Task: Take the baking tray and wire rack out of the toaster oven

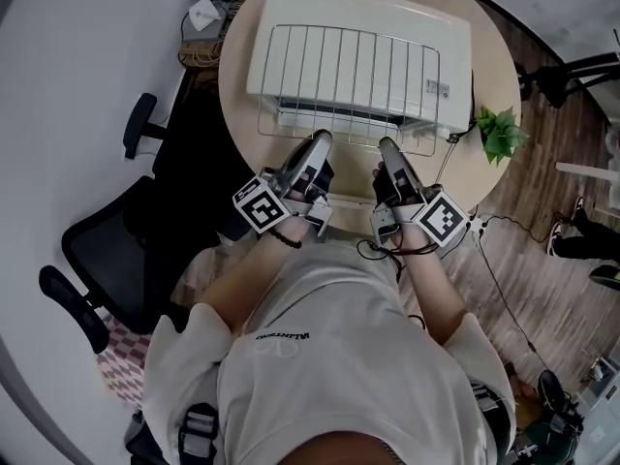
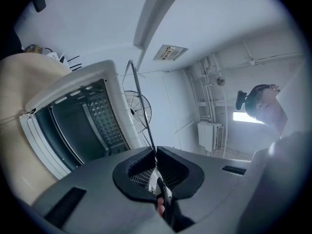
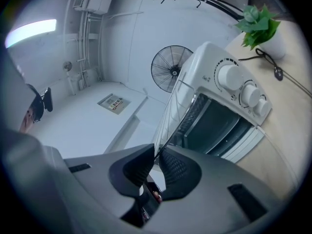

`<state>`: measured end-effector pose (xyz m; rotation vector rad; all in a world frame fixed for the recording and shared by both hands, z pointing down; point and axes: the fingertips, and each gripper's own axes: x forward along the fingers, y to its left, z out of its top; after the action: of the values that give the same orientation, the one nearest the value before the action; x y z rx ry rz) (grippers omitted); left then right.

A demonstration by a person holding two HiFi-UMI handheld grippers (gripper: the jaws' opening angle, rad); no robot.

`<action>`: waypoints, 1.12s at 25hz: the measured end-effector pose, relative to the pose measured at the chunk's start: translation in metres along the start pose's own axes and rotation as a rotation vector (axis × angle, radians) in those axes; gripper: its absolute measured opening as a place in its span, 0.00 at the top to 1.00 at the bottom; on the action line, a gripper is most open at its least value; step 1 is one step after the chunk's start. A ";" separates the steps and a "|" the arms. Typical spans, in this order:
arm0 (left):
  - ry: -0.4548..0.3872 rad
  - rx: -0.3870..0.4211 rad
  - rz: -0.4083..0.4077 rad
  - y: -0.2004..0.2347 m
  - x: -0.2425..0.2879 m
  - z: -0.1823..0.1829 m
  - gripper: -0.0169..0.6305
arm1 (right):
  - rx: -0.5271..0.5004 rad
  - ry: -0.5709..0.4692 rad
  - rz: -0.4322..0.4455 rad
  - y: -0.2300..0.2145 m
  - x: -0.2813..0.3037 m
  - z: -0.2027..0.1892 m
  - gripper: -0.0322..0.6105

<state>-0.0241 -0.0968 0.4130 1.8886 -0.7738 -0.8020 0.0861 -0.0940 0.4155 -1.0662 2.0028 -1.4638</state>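
The white toaster oven [image 1: 426,17] stands on the round table [image 1: 232,95], and the left gripper view shows its door open [image 2: 44,140]. The wire rack [image 1: 349,76] is outside the oven, held up in front of and above it. My left gripper [image 1: 318,141] is shut on the left part of the rack's near edge, a thin rod [image 2: 139,96] running out from between the pads. My right gripper [image 1: 386,146] is shut on the right part of the same edge [image 3: 168,121]. The oven cavity [image 2: 83,126] looks dark, and I cannot make out a baking tray inside.
A small potted plant [image 1: 499,132] sits at the table's right edge, with a cable [image 3: 273,65] beside it. A black office chair [image 1: 107,250] stands at the left. A floor fan [image 3: 170,69] stands behind the oven. The oven's knobs [image 3: 243,94] face me.
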 end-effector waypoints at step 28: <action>0.006 -0.086 0.086 0.021 0.049 0.017 0.96 | 0.022 -0.035 -0.026 -0.010 0.035 0.038 0.90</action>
<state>-0.0124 -0.1510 0.4154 1.7687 -0.7984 -0.7634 0.0958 -0.1453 0.4150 -1.1053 1.9508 -1.4670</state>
